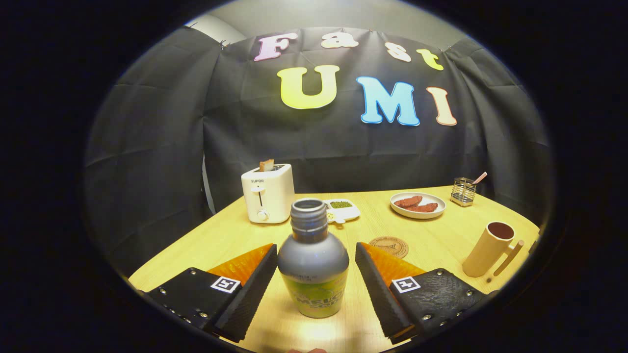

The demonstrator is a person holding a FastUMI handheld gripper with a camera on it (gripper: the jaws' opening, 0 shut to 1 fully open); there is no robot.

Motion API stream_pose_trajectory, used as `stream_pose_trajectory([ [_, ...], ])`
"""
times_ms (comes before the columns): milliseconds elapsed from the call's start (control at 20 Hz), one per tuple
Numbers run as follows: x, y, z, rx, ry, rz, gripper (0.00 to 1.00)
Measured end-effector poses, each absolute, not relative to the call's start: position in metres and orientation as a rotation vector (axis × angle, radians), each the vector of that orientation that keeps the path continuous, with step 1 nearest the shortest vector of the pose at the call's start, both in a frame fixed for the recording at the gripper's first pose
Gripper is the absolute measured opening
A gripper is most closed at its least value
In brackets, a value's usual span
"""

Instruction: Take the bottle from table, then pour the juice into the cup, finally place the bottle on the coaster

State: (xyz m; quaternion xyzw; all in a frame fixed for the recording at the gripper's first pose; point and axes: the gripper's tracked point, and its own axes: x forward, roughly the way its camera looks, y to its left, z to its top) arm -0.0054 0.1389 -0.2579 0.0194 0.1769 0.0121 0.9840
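The gripper (314, 277) stands with its fingers spread wide, one on each side of the bottle (313, 260) without touching it. The bottle stands upright on the wooden table (441, 235) between the fingers, its cap off and its mouth open. Just beyond the right finger lies a round coaster (388, 246). Farther off to the right stands a tall cup (488, 249) with a handle. Beyond the bottle sit a white toaster (268, 193), a small dish (342, 210) and a plate (418, 204) of food.
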Motion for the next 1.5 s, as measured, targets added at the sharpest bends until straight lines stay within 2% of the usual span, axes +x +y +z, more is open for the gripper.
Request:
stream_pose_trajectory([
  [850, -0.011, 0.145, -0.316, 0.024, 0.49, 0.012, 0.97],
  [1000, -0.009, 0.148, -0.317, 0.033, 0.495, 0.026, 0.88],
  [1050, -0.011, 0.15, -0.317, 0.043, 0.499, 0.04, 0.8],
  [1300, -0.007, 0.161, -0.312, 0.125, 0.547, 0.102, 0.78],
  [1500, 0.005, 0.151, -0.293, 0.099, 0.559, 0.084, 0.76],
])
